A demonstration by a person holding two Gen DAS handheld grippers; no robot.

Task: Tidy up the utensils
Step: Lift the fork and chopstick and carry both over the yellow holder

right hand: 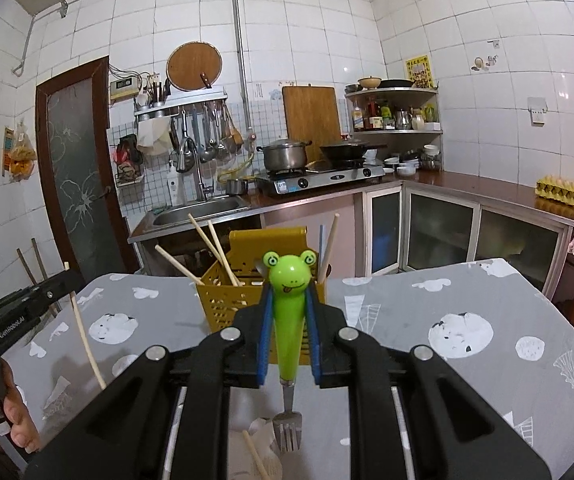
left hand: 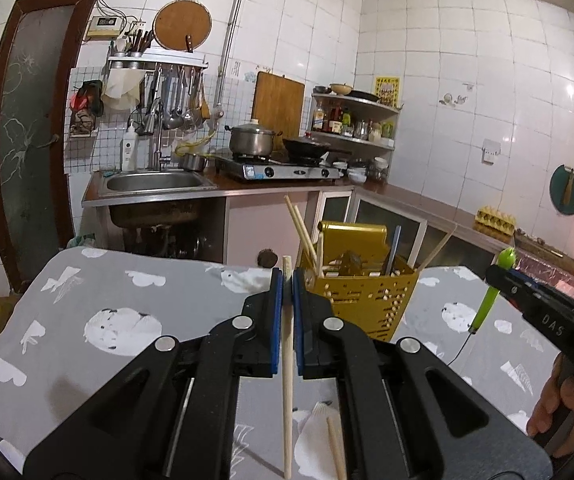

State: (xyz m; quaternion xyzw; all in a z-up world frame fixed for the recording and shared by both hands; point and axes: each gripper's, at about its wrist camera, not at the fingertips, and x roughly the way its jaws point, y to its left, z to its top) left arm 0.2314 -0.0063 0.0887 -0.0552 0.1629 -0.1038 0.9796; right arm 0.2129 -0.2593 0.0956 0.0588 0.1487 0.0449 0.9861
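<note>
A yellow perforated utensil basket (left hand: 361, 294) stands at the far edge of the table and holds several chopsticks; it also shows in the right wrist view (right hand: 227, 296). My left gripper (left hand: 287, 280) is shut on a wooden chopstick (left hand: 287, 384), held upright just left of the basket. My right gripper (right hand: 289, 296) is shut on a green frog-handled fork (right hand: 289, 320), tines down, in front of the basket. The fork (left hand: 491, 300) and right gripper (left hand: 499, 276) show at the right of the left wrist view. Another chopstick (left hand: 337, 452) lies on the table below my left gripper.
The table has a grey cloth with white prints (right hand: 467, 328). Behind it are a sink (left hand: 155, 182), a gas stove with pots (left hand: 279, 168) and a counter with an egg tray (right hand: 559, 188). A small dark round object (left hand: 267, 258) sits at the table's far edge.
</note>
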